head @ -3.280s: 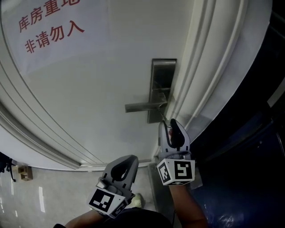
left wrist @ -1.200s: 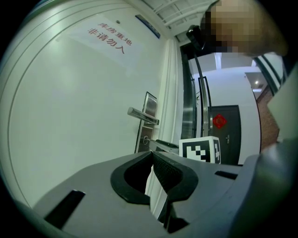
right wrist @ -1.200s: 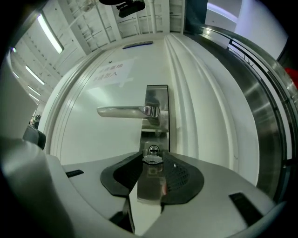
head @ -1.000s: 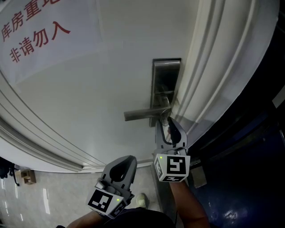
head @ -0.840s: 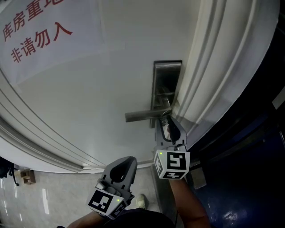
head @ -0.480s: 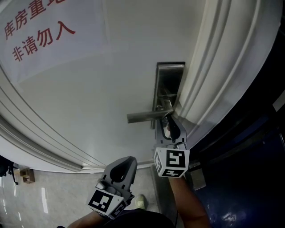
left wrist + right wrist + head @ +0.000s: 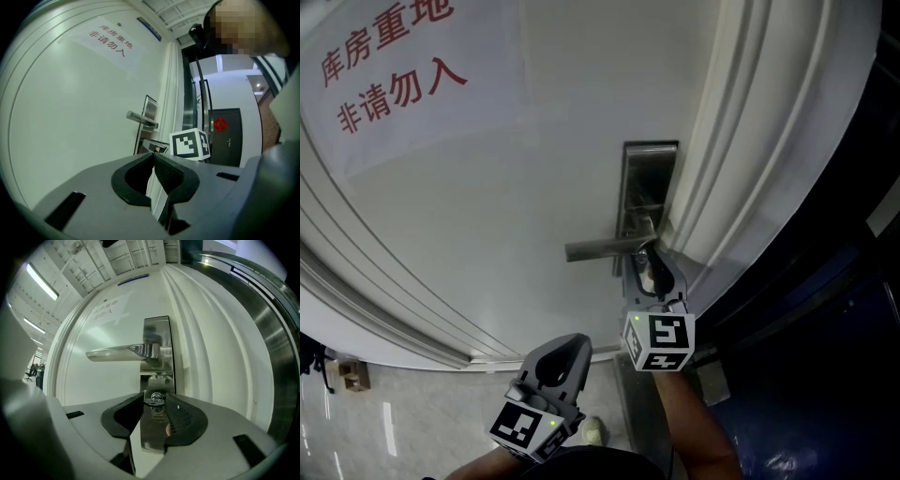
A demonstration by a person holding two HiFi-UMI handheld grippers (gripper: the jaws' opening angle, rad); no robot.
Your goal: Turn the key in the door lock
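Observation:
A white door (image 7: 487, 206) carries a steel lock plate (image 7: 645, 178) with a lever handle (image 7: 600, 249) pointing left. In the right gripper view the key (image 7: 155, 397) sticks out of the cylinder under the handle (image 7: 122, 352), its head lying flat. My right gripper (image 7: 155, 400) has a jaw against each side of the key head, shut on it. In the head view this gripper (image 7: 649, 272) sits just below the handle and hides the key. My left gripper (image 7: 567, 349) hangs low and apart from the door, shut and holding nothing, also in its own view (image 7: 153, 157).
A paper sign with red characters (image 7: 403, 75) hangs on the door's upper left. White ribbed door-frame moulding (image 7: 741, 141) runs right of the lock plate, with a dark blue surface (image 7: 825, 328) beyond it. Tiled floor (image 7: 375, 412) shows at the lower left.
My right gripper has risen toward the lock plate, and its jaws now reach the key under the handle. The left gripper has stayed low.

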